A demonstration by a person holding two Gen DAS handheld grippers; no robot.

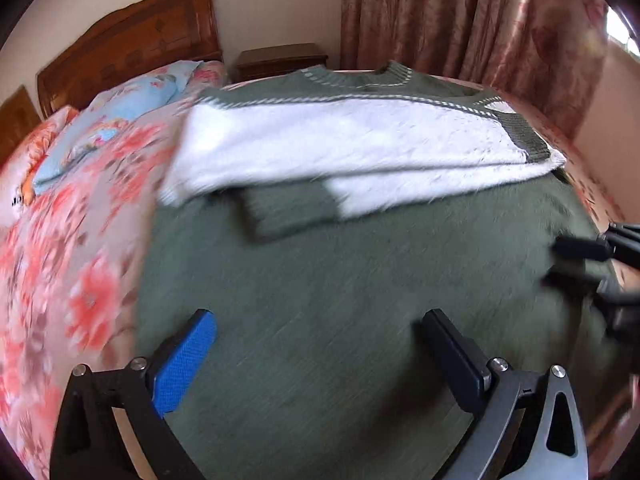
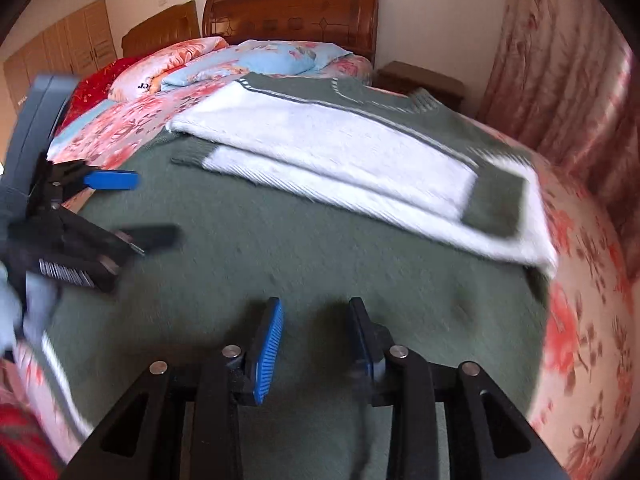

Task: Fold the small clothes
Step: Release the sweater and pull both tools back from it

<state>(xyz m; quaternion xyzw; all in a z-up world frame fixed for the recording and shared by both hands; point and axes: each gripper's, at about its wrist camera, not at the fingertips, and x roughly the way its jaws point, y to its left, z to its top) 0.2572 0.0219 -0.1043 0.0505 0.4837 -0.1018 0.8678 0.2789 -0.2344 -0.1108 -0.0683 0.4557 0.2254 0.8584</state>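
At the far left of the left wrist view, a floral bedspread [image 1: 60,240] in orange and pink covers the bed, with a light blue pillow [image 1: 120,116] lying near the wooden headboard [image 1: 132,40]. To its right, the green and white sweater [image 1: 360,260] lies spread flat on the bed, neck toward the far edge. Its 2 white sleeves [image 1: 320,152] are folded across the chest, one dark green cuff [image 1: 288,212] resting on the green body.

The left gripper [image 1: 320,344] hangs over the lower part of the sweater with its jaws spread wide, blue pad on the left finger, nothing between them. Behind the bed stand a dark nightstand [image 1: 280,60] and, further right, patterned pink curtains [image 1: 460,20].

At the right edge of that view the right gripper [image 2: 316,332] shows blurred. In its own view its 2 fingers stand partly apart above the green knit; the cloth lies under and between them, but the pads do not press on anything. The left gripper shows at the left of that view, also open.
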